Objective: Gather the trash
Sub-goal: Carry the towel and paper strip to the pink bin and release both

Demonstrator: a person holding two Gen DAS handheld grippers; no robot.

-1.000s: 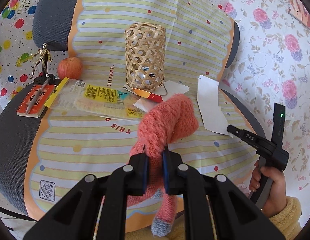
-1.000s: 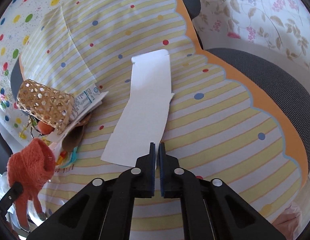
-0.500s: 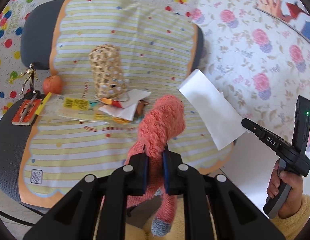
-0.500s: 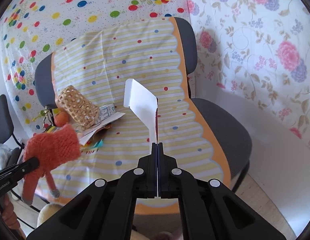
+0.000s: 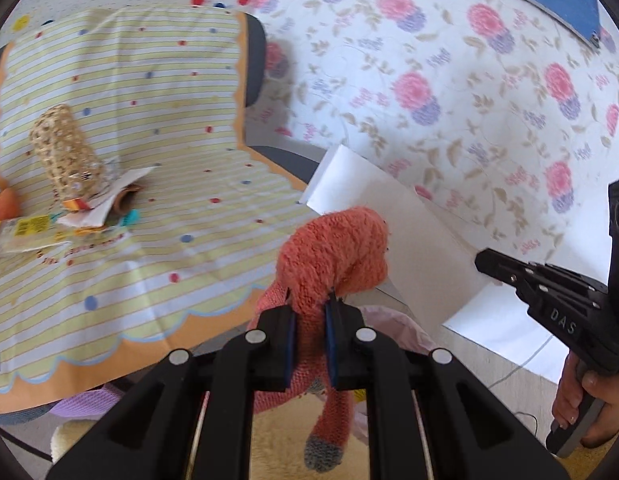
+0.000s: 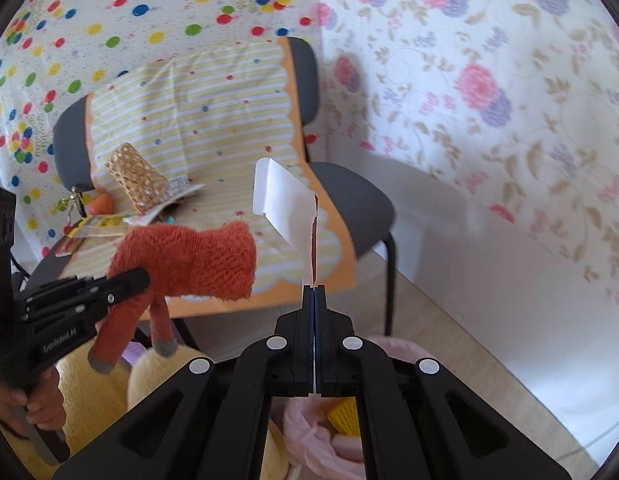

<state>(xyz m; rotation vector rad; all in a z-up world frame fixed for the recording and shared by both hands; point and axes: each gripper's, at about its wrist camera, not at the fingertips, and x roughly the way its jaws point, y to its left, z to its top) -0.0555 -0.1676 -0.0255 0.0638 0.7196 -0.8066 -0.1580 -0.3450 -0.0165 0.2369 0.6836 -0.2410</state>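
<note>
The floral wall [image 6: 489, 92] was motion-blurred. At six o'clock, gripper arms hid most of the pink bag [image 6: 309, 436]; its yellow contents [image 6: 343, 416] were unidentifiable.

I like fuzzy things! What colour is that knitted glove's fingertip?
Grey, on the orange-red knitted glove; the left wrist view shows it best.

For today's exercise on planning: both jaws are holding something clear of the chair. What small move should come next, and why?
Probably lower the right gripper, shut on the white paper strip, toward the pink bag just beneath it, then release: the paper is already lifted off the chair.
</note>
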